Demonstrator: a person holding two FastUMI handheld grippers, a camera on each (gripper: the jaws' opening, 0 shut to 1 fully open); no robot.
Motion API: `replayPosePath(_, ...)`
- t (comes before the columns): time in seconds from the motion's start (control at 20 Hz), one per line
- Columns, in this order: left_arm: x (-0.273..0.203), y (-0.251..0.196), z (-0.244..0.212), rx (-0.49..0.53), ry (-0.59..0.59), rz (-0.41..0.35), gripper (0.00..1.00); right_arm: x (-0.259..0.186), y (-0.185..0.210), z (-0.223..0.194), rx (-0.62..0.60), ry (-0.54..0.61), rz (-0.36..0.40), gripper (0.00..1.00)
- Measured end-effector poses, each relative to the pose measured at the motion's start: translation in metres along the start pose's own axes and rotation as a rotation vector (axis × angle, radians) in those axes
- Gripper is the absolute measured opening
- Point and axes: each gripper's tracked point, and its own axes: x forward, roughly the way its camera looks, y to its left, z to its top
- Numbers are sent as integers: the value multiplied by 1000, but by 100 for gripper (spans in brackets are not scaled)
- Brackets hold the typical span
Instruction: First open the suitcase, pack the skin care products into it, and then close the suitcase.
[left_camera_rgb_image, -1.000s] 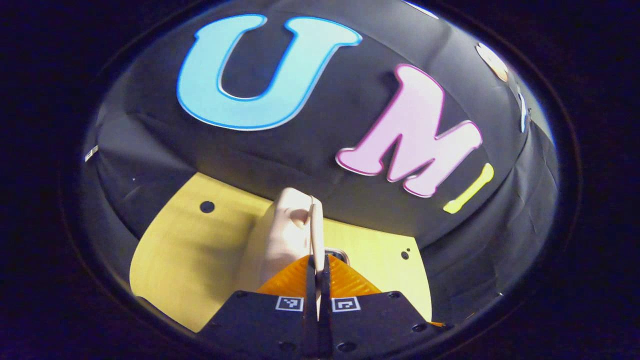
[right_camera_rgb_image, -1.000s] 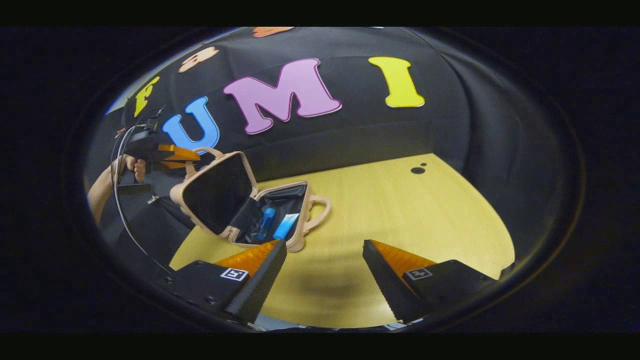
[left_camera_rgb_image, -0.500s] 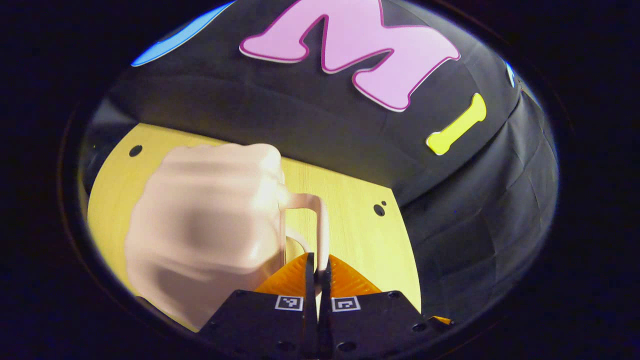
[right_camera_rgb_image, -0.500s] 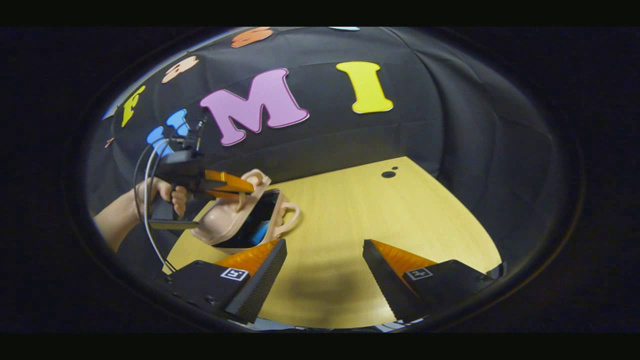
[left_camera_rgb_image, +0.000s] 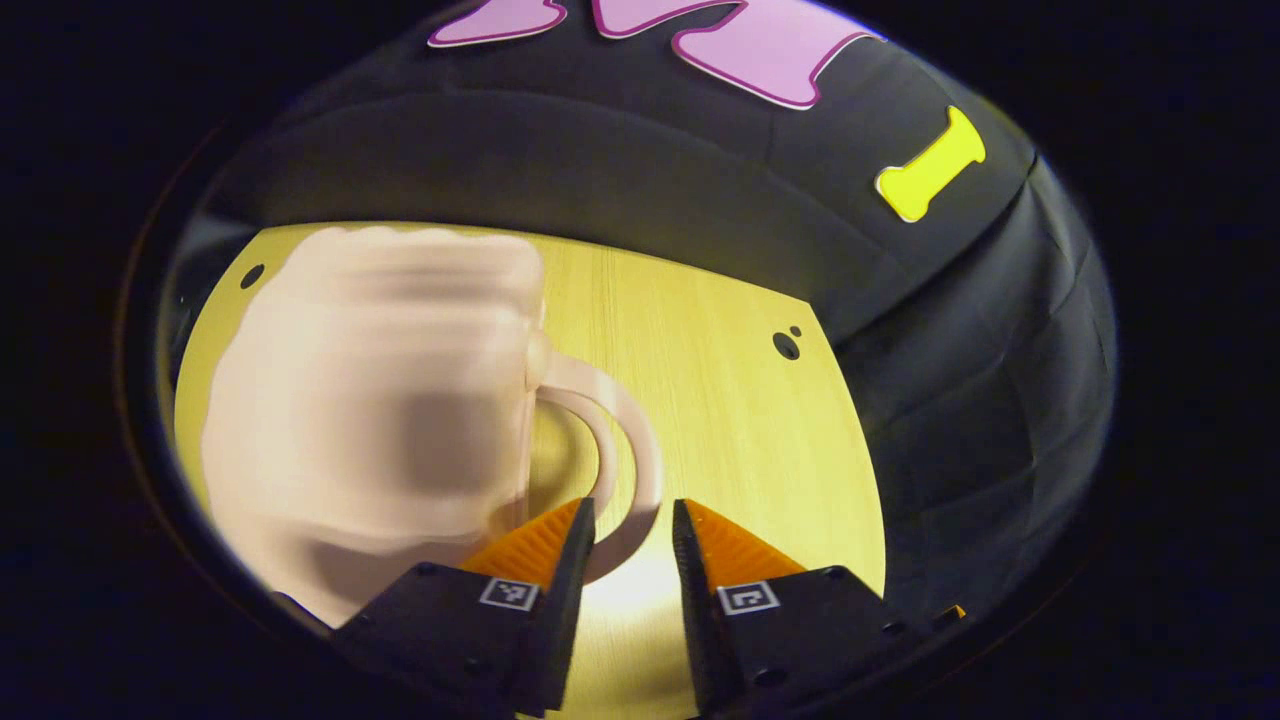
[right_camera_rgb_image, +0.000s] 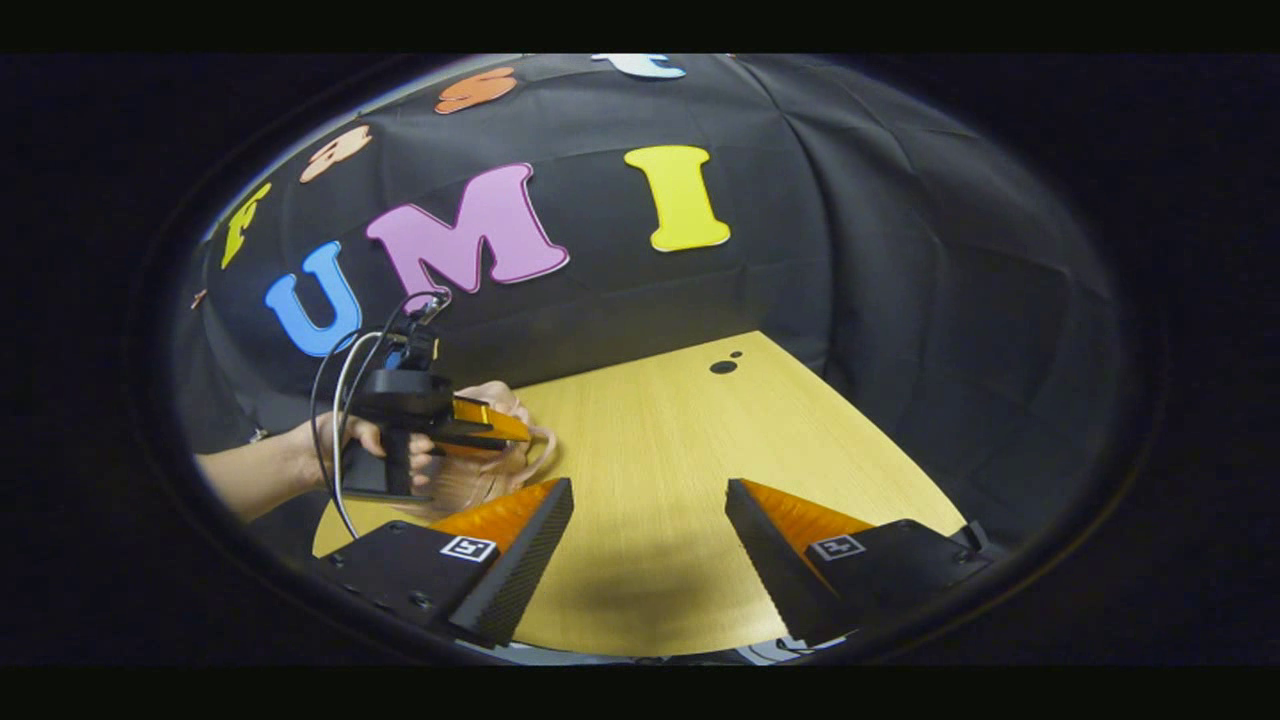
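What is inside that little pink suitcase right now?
Nothing inside can be seen. In the left gripper view the suitcase lies blurred on the wooden table with only its pale outer shell and looped handle showing. The left gripper, open, straddles that handle.

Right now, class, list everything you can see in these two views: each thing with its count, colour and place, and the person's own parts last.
Suitcase: one, pale pink, blurred, on the left of the table.
Handle: one, pale pink loop on the suitcase's side, reaching between the left jaws.
Table: one, light yellow wood, with dark round holes near its edges.
Cable: one, dark, looping from the left gripper.
Left gripper: one, jaws apart around the handle, not pressing on it.
Right gripper: one, jaws wide apart over bare table.
Hand: one, holding the left gripper beside the suitcase.
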Motion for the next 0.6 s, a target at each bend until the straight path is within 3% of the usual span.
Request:
replayPosePath(0.05,-17,-8,3,-14,-29,-31,65,-3,3,8,-6,-20,-4,97)
replayPosePath(0.1,-34,-10,7,-17,-71,-44,70,-7,7,14,-12,-34,-6,97)
replayPosePath(0.15,-55,-11,9,-9,-120,-54,87,-12,12,20,-16,-47,-3,97)
replayPosePath(0.2,-79,-11,14,11,-180,-64,92,-17,18,24,-20,-58,3,97)
replayPosePath(0.4,-197,-5,30,150,-506,-40,95,-34,50,36,-33,-83,42,97)
replayPosePath(0.6,-298,16,8,306,-730,82,95,-62,80,19,-4,-86,35,97)
